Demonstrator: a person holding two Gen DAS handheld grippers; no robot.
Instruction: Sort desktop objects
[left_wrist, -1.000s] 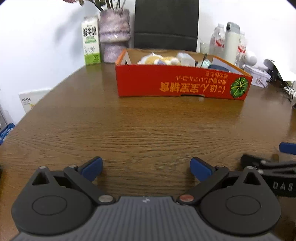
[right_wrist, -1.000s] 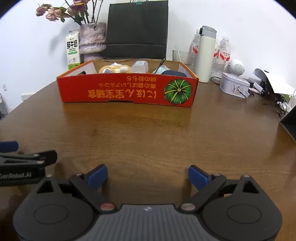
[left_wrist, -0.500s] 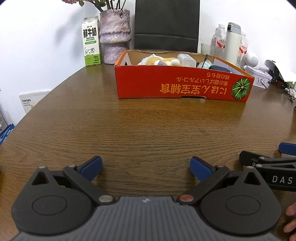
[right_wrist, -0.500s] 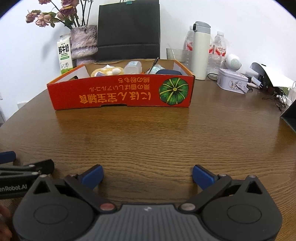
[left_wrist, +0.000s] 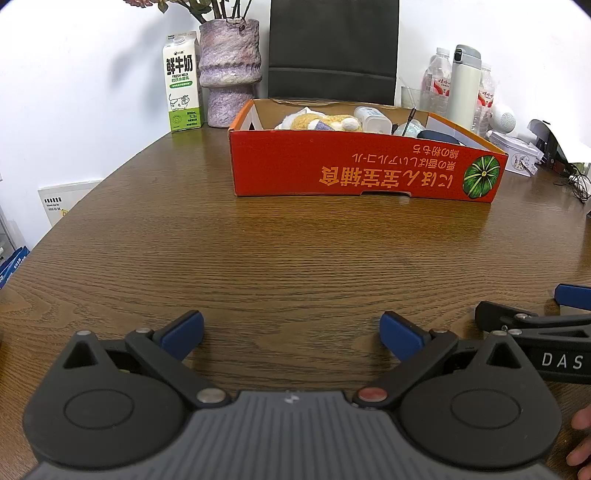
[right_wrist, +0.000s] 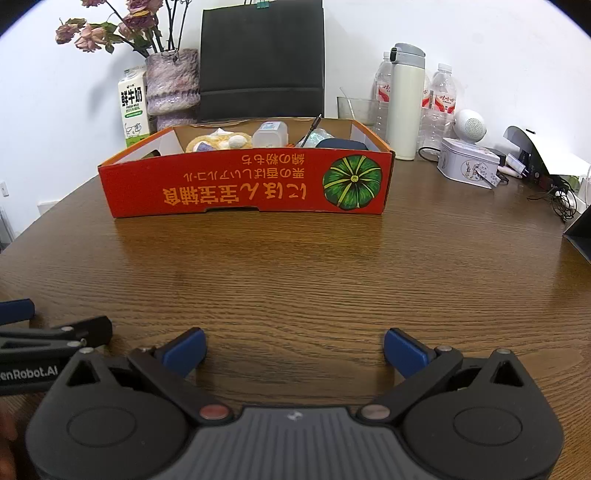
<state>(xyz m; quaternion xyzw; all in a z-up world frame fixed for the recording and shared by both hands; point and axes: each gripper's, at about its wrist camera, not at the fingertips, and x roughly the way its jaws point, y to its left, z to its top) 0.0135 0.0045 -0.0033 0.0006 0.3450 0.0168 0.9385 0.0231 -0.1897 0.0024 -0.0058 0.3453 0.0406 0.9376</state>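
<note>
A red cardboard box (left_wrist: 362, 170) (right_wrist: 243, 184) with a green pumpkin print stands on the far half of the brown wooden table (left_wrist: 280, 251). Inside it lie a yellow plush toy (left_wrist: 317, 122) (right_wrist: 218, 142), a white container (left_wrist: 371, 118) (right_wrist: 269, 134), a pen (right_wrist: 312, 129) and a dark blue item (right_wrist: 341, 144). My left gripper (left_wrist: 291, 332) is open over bare wood at the near edge, holding nothing. My right gripper (right_wrist: 293, 345) is open too, level with the left one and to its right. Each shows at the edge of the other's view.
Behind the box stand a milk carton (left_wrist: 181, 98), a purple vase (left_wrist: 229, 72) with dried flowers, a black bag (right_wrist: 260, 61), a white flask (right_wrist: 406, 103), water bottles (right_wrist: 441, 99) and a glass (right_wrist: 356, 109). A tin (right_wrist: 467, 162), cables (right_wrist: 561, 201) and a dark object (right_wrist: 580, 232) lie right.
Both grippers have risen and tilted slightly, so more of the box's inside shows. A hand's fingertips now show at the frame edge beside each gripper. Jaws stay open.
</note>
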